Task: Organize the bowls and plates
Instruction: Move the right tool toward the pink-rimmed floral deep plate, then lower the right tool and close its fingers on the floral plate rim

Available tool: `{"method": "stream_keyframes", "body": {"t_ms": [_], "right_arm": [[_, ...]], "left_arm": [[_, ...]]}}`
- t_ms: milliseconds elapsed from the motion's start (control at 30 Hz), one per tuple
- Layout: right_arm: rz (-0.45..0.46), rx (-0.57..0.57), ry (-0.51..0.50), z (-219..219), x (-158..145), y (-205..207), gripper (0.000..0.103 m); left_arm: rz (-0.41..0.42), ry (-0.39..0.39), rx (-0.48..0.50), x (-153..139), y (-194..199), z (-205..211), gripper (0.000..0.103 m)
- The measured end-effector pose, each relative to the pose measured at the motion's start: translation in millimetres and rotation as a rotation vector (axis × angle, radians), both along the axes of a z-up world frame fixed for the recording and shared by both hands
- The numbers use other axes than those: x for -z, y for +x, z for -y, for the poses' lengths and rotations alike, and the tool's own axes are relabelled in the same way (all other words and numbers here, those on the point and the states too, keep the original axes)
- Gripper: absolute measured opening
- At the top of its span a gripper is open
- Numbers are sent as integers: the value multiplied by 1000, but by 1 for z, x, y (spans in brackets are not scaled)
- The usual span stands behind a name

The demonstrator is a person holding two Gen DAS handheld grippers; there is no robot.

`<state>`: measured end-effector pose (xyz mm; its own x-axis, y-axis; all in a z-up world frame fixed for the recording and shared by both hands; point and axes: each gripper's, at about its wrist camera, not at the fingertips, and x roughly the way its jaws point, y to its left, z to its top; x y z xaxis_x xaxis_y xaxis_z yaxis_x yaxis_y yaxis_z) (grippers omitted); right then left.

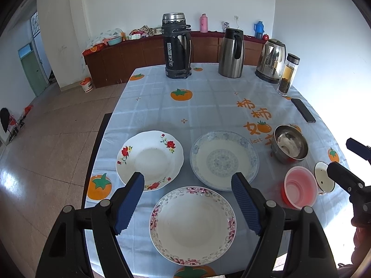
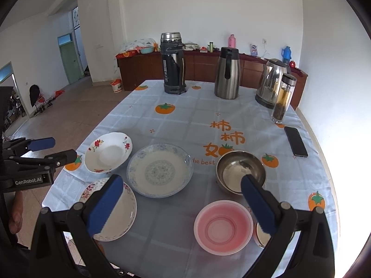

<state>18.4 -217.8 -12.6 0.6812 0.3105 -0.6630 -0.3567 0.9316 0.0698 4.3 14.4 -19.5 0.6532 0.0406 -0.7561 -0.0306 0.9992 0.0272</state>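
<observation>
Nearest the left wrist camera, the left gripper hangs above the table with its blue pads spread wide and nothing between them. Directly below the gap lies the pink-flowered plate, close to the near table edge. Beyond it, side by side, sit the red-flowered plate on the left and the blue-patterned plate on the right; the two rims lie just beside each other, and contact cannot be confirmed.

The right gripper is likewise spread wide and holds nothing. Its right finger crosses in front of the steel bowl. The pink plastic bowl stands below and between the fingers. A small white enamel cup sits just beside the pink bowl, partly hidden.

At the far end of the table stand a black thermos, a steel carafe, an electric kettle and a glass tea bottle. A black phone lies flat near the right table edge.
</observation>
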Motion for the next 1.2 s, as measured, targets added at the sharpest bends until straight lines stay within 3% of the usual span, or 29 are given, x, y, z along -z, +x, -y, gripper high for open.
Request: {"method": "stream_keyframes", "body": {"t_ms": [867, 1200], "right_arm": [[-12, -59, 4, -15, 9, 11, 103], [-54, -79, 5, -24, 19, 17, 102]], "left_arm": [[-36, 0, -9, 12, 11, -6, 80], [-89, -10, -33, 29, 14, -16, 79]]}}
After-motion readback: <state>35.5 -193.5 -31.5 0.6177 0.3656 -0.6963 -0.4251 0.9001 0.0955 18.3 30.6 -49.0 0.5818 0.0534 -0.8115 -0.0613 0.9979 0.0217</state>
